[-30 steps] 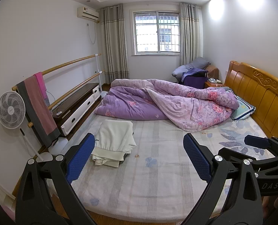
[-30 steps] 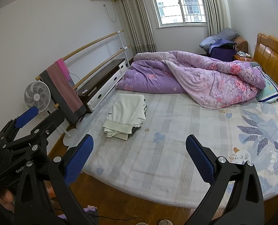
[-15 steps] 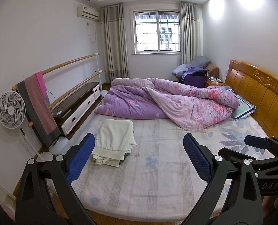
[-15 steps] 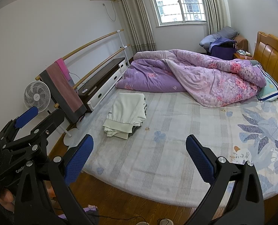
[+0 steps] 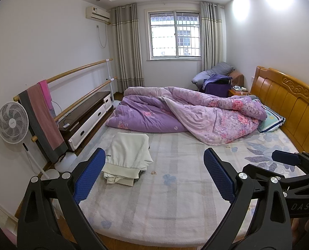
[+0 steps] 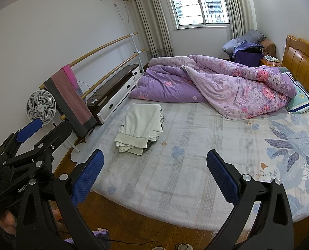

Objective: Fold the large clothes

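A folded cream garment lies on a small stack of clothes at the left side of the bed; it also shows in the right wrist view. My left gripper is open and empty, held above the bed's foot edge, short of the stack. My right gripper is open and empty, also at the foot edge. The right gripper shows at the right of the left wrist view, and the left gripper at the left of the right wrist view.
A crumpled purple floral duvet fills the far half of the bed, with a pillow by the wooden headboard. A fan, a towel rail and a low cabinet line the left wall. Wooden floor lies below.
Both cameras have drifted back slightly, so the bed sits a little lower and farther. The grippers stay open and the stack has not moved.
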The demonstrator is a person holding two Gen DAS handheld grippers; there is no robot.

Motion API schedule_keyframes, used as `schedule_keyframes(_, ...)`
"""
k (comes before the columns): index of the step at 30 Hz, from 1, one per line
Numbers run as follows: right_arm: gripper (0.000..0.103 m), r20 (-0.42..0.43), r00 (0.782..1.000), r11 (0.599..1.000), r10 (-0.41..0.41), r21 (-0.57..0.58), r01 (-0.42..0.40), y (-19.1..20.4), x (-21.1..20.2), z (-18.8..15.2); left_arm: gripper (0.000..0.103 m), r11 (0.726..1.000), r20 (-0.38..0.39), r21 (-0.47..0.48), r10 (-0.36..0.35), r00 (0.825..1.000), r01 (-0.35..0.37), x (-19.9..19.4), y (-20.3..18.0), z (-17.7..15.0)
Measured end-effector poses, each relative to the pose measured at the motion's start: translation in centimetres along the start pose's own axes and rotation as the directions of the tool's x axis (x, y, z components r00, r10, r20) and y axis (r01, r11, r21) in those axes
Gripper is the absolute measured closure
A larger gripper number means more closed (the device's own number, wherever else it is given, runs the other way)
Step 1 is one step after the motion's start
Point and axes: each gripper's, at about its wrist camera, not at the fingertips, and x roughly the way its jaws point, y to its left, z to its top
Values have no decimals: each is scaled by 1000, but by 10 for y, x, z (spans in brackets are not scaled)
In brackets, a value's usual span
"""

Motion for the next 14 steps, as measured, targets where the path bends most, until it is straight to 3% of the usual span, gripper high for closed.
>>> schedule_keyframes(14,8,-34,999,999,-5,45,6,3,6,-7,7,1000,-11,28,0,1000,0,3,14,-2)
